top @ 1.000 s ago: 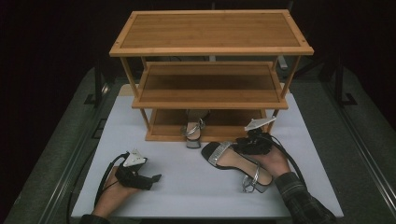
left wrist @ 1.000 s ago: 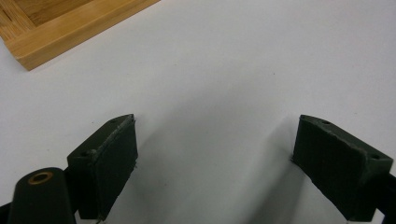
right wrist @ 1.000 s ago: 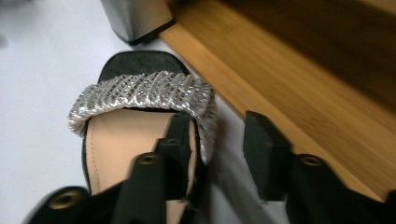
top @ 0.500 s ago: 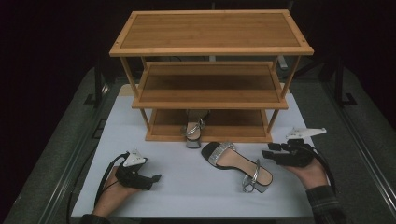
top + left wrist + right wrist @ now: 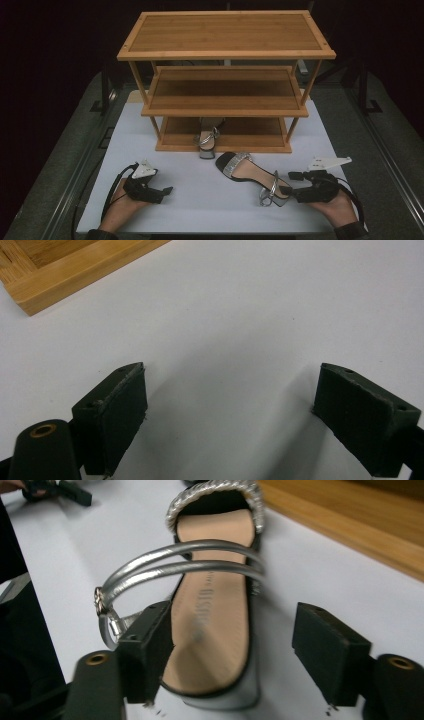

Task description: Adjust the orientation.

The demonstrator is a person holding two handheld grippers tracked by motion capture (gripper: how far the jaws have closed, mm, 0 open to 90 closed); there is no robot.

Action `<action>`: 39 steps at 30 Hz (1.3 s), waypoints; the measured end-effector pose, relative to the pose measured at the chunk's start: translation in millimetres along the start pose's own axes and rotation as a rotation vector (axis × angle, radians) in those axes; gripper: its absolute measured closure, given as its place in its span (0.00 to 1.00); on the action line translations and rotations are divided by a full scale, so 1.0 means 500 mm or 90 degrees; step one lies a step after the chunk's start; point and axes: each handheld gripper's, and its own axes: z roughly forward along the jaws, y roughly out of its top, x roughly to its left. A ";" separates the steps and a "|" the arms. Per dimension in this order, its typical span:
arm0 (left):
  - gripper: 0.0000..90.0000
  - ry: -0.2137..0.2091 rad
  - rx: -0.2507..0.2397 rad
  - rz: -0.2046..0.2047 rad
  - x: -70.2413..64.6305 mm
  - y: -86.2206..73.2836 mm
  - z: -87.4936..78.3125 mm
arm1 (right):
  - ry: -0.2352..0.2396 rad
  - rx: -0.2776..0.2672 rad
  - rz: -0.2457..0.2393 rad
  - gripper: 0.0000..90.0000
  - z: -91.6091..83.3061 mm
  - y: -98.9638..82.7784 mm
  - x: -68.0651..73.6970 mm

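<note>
The silver heeled sandal [image 5: 252, 176] lay on the white table cover [image 5: 200, 200] in front of the bamboo shoe rack [image 5: 225, 75], toe toward eleven o'clock and heel toward five o'clock. Its mate [image 5: 206, 139] stood half under the rack's bottom shelf, at about eleven o'clock from it.

The right gripper [image 5: 292, 190] sat at the sandal's heel end, just off four o'clock from the shoe. In the right gripper view its jaws had just been opening and stood fairly wide, one on either side of the heel [image 5: 220, 680]; the near pad looked close to the insole edge, but neither pressed on it. The left gripper [image 5: 167, 190] rested well apart at eight o'clock, jaws wide and empty over bare cover.

The sandal would likely handle as light, with a stiff sole and block heel. The ankle strap [image 5: 185, 562] and glittered toe band [image 5: 215, 490] looked soft and would flex or slip under the pads. The firmest hold seemed across the heel seat, gripping sole and heel sides together.
</note>
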 end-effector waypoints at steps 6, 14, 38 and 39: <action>0.14 0.000 0.000 0.000 0.000 0.000 0.000 | 0.014 0.030 -0.012 0.28 0.051 0.017 0.012; 0.14 0.000 0.000 0.001 0.000 0.000 0.000 | -0.010 0.078 -0.031 0.34 0.089 0.017 0.027; 0.14 0.000 0.000 0.000 0.000 0.000 0.000 | -0.050 0.041 -0.058 0.42 0.063 0.019 0.028; 0.14 0.000 0.000 0.000 0.000 0.000 0.000 | -0.051 0.031 -0.057 0.42 0.057 0.018 0.027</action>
